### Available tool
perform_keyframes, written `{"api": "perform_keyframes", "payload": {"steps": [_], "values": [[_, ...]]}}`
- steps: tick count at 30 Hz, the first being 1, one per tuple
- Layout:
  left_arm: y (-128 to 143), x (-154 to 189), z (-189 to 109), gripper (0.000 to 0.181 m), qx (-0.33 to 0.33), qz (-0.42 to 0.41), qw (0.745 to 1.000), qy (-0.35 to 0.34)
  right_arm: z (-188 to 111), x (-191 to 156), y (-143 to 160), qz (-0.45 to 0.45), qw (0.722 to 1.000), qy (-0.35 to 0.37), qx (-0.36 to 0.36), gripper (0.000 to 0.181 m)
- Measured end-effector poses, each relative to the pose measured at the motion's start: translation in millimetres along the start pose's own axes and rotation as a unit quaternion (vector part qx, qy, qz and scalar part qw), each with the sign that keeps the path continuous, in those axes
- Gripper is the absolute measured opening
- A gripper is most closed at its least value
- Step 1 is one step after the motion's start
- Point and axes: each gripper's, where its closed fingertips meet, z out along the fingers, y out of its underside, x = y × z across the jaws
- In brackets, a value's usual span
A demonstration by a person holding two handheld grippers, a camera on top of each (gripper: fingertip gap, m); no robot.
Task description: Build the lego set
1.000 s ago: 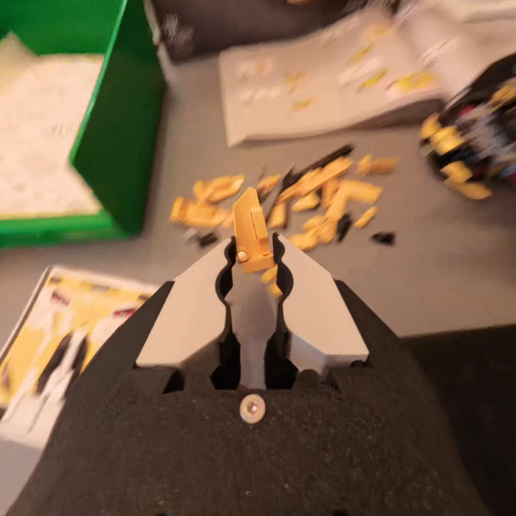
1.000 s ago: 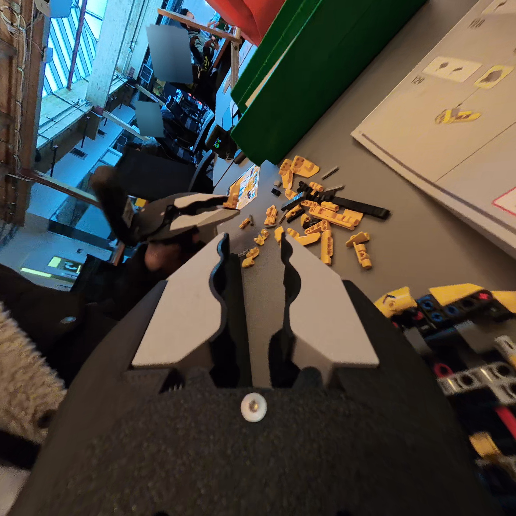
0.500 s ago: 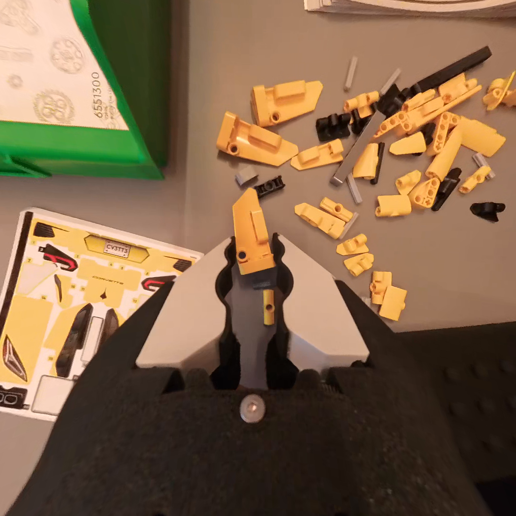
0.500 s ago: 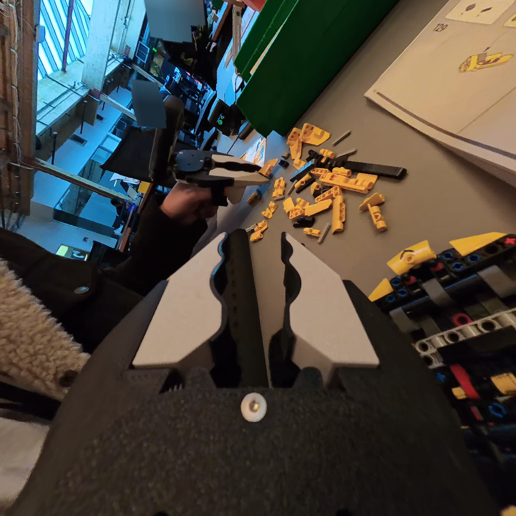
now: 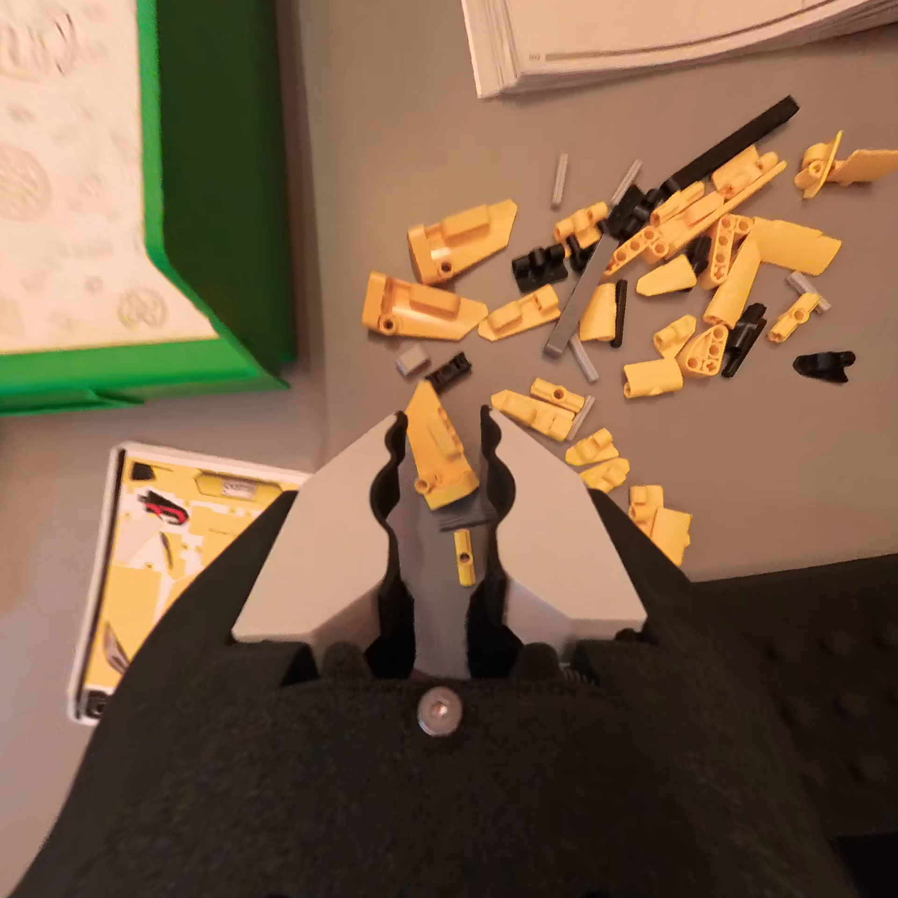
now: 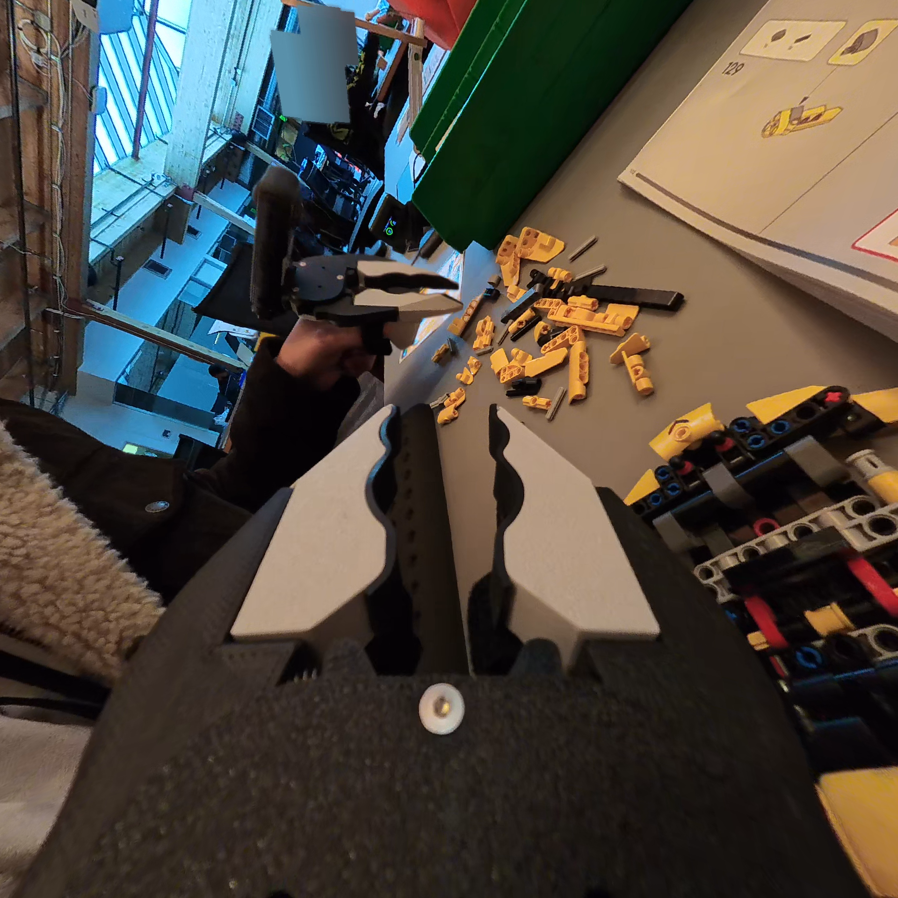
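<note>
Left claw (image 5: 441, 413): its two fingers stand apart, with a clear gap on each side of the yellow panel piece; I cannot tell if the piece touches either finger.
Yellow panel piece (image 5: 440, 449): it is between the fingers of the left claw. Its long axis runs along the fingers, a little tilted. The pointed end is forward, just past the fingertips, and the broad end with a small pin hole is toward the claw's base.
Yellow pin (image 5: 465, 556): it lies on the worktop (image 5: 388, 146) behind the panel piece, deeper between the fingers, with its long axis also along them.
Loose pieces (image 5: 656, 272): a heap of yellow, black and grey parts, ahead and to the right of the left claw.
Green box (image 5: 218, 194): ahead and to the left of the left claw.
Sticker sheet (image 5: 141, 559): just to the left of the left claw, partly under its body.
Instruction booklet (image 5: 656, 43): open, far ahead and to the right.
Right claw (image 6: 442, 413): fingers apart, nothing between them; it hovers above the worktop.
Partly built model (image 6: 777, 510): black, grey and yellow, close to the right of the right claw.
</note>
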Motion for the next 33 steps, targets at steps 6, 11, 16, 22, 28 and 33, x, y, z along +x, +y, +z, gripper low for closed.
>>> {"api": "perform_keyframes", "payload": {"steps": [6, 11, 16, 22, 28, 33], "values": [[-31.4, -6.0, 11.8, 0.031, 0.018, 0.06, 0.998, -0.029, -4.6, -0.1, -1.6, -0.001, 1.0, -0.001, 0.007, 0.035], [-60.6, 4.6, 14.9, 0.031, 0.055, 0.04, 0.998, -0.002, -7.8, 2.6, -4.7, -0.014, 1.0, 0.014, 0.015, 0.035], [-108.3, 12.3, -9.3, 0.03, 0.148, 0.046, 0.988, 0.009, -7.4, 5.5, -4.4, -0.014, 1.0, 0.016, 0.015, 0.034], [-114.7, 22.3, -35.1, 0.03, 0.179, 0.031, 0.981, 0.065, -6.3, 6.9, -1.8, -0.014, 1.0, 0.015, 0.013, 0.034], [-79.3, 18.2, -49.9, 0.03, 0.174, 0.007, 0.983, 0.065, -5.5, 8.3, -1.5, -0.012, 1.0, 0.011, 0.012, 0.034], [-60.5, 6.3, -56.9, 0.029, 0.167, -0.003, 0.985, 0.047, -1.2, 7.9, 1.9, -0.009, 1.0, 0.006, 0.005, 0.034]]}}
